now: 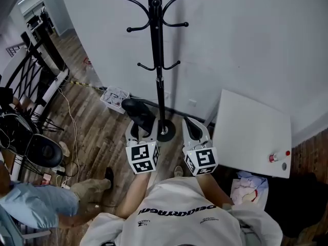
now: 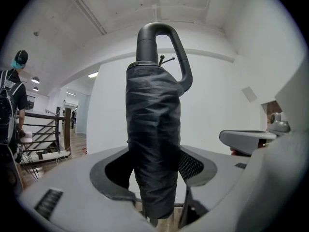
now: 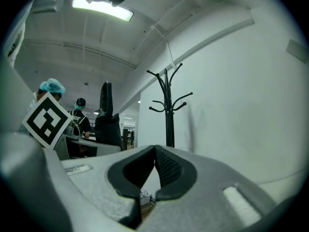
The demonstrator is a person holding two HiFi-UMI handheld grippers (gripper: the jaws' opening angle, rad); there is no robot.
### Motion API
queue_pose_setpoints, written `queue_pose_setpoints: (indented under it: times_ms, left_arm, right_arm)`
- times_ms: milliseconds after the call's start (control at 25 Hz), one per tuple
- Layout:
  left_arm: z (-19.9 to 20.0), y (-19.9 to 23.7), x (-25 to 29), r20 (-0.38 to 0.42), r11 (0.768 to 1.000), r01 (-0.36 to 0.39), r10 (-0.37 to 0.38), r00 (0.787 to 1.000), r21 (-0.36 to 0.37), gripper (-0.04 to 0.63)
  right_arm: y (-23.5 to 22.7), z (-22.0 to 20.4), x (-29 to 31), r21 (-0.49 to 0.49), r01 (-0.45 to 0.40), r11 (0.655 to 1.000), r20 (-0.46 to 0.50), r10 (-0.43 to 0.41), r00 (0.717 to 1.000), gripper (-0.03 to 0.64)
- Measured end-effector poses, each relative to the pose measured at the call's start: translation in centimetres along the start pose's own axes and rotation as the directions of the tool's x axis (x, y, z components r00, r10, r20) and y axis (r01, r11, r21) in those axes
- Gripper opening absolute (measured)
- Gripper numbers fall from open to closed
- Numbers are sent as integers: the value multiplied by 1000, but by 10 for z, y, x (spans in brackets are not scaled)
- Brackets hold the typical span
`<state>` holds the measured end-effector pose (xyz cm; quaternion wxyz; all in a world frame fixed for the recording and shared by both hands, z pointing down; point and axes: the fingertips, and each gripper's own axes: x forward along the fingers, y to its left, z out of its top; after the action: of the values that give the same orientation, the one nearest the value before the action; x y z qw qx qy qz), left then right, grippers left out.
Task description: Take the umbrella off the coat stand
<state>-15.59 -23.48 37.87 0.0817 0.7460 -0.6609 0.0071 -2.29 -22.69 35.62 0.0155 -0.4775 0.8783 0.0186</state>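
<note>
Left gripper view shows the left hand-held gripper clamped on the folded umbrella, which stands upright and off the coat stand. Its pads press only smooth fabric near the lower end, so the umbrella may slide or tip. The right hand-held gripper is closed and empty.

Umbrella is being shown as crinkled matt black cloth, handle at 12 o'clock as smooth plastic; coat stand as smooth dark metal; floor as grained wood.
</note>
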Motion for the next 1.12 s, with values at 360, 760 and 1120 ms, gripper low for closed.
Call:
queue_pose_setpoints:
  times_ms: [360,760,1120]
  left_arm:
    - [3,-15,-14,19,1000,17,-17,1000,14,261]
    - [1,-19,-8,15,1000,22,-23,1000,22,261]
    - [1,-25,-3,25,999,25,-26,999,25,261]
  right_arm:
    - [1,0,-4,-7,-14,1000,-3,14,1000,-3]
    - [-5,-1,2,-3,-13,1000,-9,13,1000,-3]
    - [-14,-6,7,8,-9,1000,-16,9,1000,-3]
